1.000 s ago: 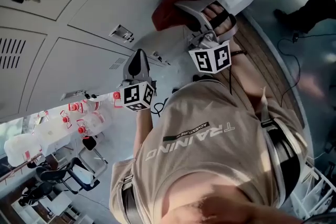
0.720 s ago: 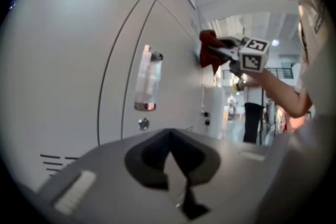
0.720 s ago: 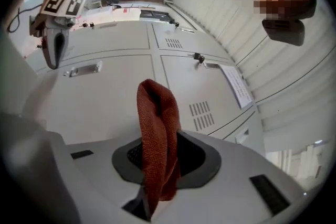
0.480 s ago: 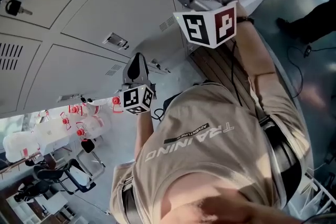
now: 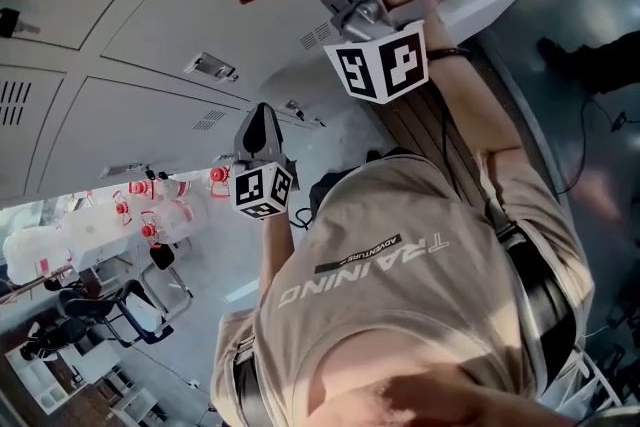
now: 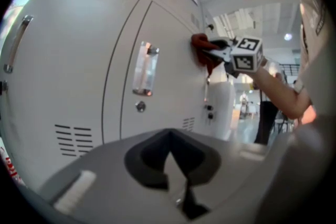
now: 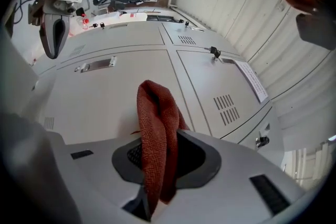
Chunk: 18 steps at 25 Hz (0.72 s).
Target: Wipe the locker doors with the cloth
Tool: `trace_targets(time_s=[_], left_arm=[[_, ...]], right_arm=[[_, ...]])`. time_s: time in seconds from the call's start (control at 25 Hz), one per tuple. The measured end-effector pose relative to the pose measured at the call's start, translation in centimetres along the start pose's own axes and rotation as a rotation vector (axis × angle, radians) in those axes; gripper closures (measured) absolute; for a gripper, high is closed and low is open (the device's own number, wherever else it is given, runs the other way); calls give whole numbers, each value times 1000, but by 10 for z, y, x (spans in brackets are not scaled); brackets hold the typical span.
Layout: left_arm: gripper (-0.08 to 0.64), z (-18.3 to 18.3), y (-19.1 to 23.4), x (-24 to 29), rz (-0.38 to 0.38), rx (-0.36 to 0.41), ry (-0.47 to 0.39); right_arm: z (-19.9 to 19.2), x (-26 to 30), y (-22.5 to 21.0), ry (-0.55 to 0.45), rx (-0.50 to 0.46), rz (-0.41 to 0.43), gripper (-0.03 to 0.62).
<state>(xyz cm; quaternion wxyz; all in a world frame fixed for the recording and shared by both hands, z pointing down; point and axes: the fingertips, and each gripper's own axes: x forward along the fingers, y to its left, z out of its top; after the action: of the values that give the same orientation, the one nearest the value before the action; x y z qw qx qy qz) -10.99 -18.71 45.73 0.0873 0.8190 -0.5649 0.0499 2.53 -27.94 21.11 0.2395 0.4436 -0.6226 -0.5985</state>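
Grey locker doors (image 5: 150,5) behind; right gripper (image 7: 156,173) fingers pinch one red cloth (image 7: 157,113); left gripper (image 6: 176,168) fingers pressed together.

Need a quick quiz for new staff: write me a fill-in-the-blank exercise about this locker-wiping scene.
1. The folded woven cloth clamped in the right tool is ____ in colour.
2. The left tool is shut and holds ____.
3. The pale grey metal locker door that the cloth is held against is ____, not open.
Missing words: red; nothing; closed.
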Motion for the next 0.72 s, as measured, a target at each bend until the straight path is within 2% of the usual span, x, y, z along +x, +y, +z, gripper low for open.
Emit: trace_targets(time_s=[0.44, 0.6, 0.72], left_arm=[[554, -15, -15, 3, -17, 23, 69], [554, -21, -10, 5, -10, 20, 82], [554, -26, -7, 7, -1, 5, 86]], right_arm=[[-16, -29, 132, 44, 72, 182, 506], [-15, -33, 170, 42, 33, 184, 506], [-17, -38, 188, 34, 63, 200, 506]])
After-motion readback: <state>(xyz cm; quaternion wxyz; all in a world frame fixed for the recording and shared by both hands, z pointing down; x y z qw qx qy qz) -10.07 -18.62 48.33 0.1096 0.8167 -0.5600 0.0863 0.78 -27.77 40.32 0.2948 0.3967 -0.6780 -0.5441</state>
